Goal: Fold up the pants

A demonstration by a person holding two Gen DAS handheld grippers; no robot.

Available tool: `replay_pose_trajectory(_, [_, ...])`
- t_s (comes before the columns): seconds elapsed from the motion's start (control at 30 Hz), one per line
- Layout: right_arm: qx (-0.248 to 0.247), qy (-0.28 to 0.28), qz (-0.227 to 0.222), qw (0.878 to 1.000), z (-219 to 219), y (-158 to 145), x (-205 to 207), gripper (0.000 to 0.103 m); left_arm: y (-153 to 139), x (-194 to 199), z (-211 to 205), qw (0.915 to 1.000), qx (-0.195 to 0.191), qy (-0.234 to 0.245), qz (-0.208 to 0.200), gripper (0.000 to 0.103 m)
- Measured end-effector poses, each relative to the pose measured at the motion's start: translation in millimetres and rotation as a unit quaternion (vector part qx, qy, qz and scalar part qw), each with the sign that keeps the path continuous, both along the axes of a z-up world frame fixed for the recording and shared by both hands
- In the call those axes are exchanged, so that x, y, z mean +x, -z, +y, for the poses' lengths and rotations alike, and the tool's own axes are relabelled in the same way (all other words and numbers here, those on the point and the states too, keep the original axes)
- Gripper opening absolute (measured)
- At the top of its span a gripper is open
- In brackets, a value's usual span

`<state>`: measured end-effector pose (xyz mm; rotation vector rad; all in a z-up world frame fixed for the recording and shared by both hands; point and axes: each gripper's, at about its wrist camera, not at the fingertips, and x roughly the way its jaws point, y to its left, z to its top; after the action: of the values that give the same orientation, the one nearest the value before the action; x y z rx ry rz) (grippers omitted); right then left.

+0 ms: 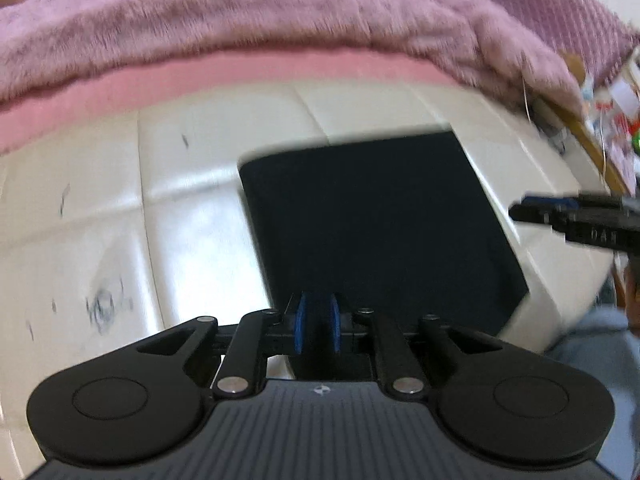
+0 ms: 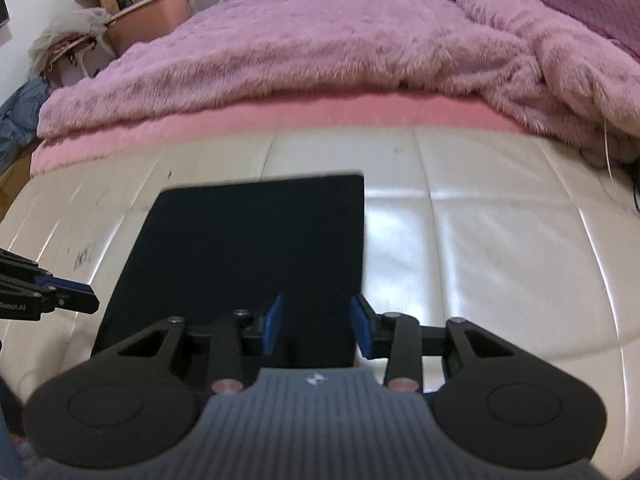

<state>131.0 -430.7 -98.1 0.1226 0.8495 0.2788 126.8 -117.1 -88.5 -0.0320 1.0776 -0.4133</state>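
Note:
The dark navy pants (image 1: 380,220) lie folded into a flat rectangle on the cream padded bench (image 1: 180,208); they also show in the right wrist view (image 2: 248,240). My left gripper (image 1: 318,326) hovers at the pants' near edge, its blue pads a narrow gap apart with nothing between them. My right gripper (image 2: 318,326) is open and empty above the pants' near right corner. Each gripper shows in the other's view: the right one at the right edge (image 1: 520,210), the left one at the left edge (image 2: 90,300).
A furry pink blanket (image 2: 320,52) covers the bed behind the bench (image 2: 480,240), over a pink sheet (image 2: 280,116). Clutter and a basket (image 2: 148,12) stand at the far left. Boxes and packets (image 1: 608,112) sit at the far right. A person's light blue clothing (image 1: 592,344) is near the bench's right end.

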Motion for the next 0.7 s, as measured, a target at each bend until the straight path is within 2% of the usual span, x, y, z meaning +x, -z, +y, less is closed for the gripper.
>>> replay_pose_trajectory(0.1, [0.004,0.006,-0.016,1.000,1.3,-1.4,20.6,0.027,4.6,27.6,6.3,0.9992,-0.026,-0.025,-0.019,0.014])
replay_pose_trajectory(0.23, [0.011,0.012,-0.024,1.000,3.5,4.9,51.6,0.024,21.1,57.9,7.5,0.9972,-0.054,-0.049,-0.014,0.014])
replay_pose_trajectory(0.33, [0.007,0.016,-0.019,1.000,4.1,16.0,71.8,0.021,35.1,76.3,6.2,0.9968,-0.044,-0.065,-0.015,0.014])
replay_pose_trajectory(0.4, [0.010,0.020,-0.007,1.000,1.7,26.0,82.3,0.016,42.5,83.7,7.6,0.9970,-0.032,-0.069,-0.009,0.011])
replay_pose_trajectory(0.5, [0.013,0.024,0.017,0.999,-1.3,43.5,94.4,0.015,51.2,88.9,6.5,0.9975,-0.025,-0.066,-0.008,0.006])
replay_pose_trajectory(0.7, [0.029,0.030,0.027,0.999,-6.5,55.9,98.4,0.016,53.2,94.9,13.0,0.9957,-0.045,-0.081,-0.005,0.006])
